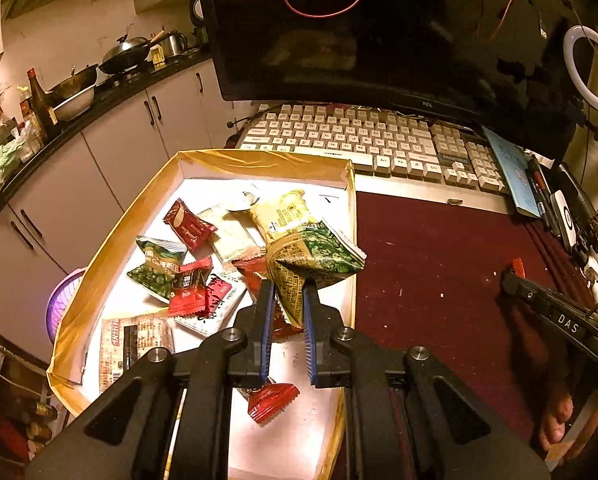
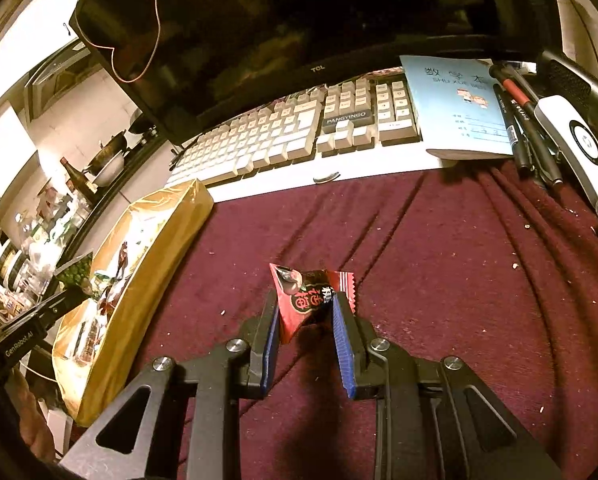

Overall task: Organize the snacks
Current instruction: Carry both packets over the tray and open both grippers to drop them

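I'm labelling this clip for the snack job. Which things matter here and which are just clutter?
Job: green snack packet in the left gripper; red snack packet in the right gripper; taped box holding more snacks.

Clutter: keyboard, monitor, blue notebook, pens, ring light.

Desk w/ maroon cloth (image 2: 439, 264): taped box (image 2: 147, 280) left of keyboard (image 2: 299, 132); blue notebook (image 2: 459, 108), pens (image 2: 527, 128) to keyboard's right.
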Available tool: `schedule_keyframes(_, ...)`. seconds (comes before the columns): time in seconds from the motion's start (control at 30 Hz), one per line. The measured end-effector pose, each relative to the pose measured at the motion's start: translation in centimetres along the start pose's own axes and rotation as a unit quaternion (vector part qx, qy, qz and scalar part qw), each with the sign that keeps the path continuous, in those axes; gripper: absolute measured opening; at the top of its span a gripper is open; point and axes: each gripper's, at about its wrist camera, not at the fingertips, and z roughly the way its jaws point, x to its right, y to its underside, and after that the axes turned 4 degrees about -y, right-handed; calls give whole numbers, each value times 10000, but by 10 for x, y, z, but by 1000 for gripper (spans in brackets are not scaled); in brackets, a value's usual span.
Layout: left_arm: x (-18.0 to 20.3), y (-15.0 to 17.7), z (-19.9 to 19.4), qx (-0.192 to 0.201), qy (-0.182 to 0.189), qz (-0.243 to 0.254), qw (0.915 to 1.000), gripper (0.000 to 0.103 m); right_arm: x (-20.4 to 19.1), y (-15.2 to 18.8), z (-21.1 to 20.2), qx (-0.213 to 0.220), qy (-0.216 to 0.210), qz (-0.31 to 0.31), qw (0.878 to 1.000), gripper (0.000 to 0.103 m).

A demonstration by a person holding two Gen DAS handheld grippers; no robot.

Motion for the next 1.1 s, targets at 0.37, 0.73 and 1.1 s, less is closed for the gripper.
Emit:
schedule_keyframes(0.37, -50, -11, 4, -106, 264, -546, 9981, 11, -50, -13, -2, 24, -607, -407, 9973, 25)
schedule_keyframes(0.73, -97, -14, 18, -246, 385, -1026, 9937, 11, -146, -19, 35, -301, -1459, -1089, 9828, 25)
schedule_keyframes(1.1, -97, -1, 43, -501, 637, -885, 9928, 11, -201, -14, 86, -550, -911, -1789, 9781, 25)
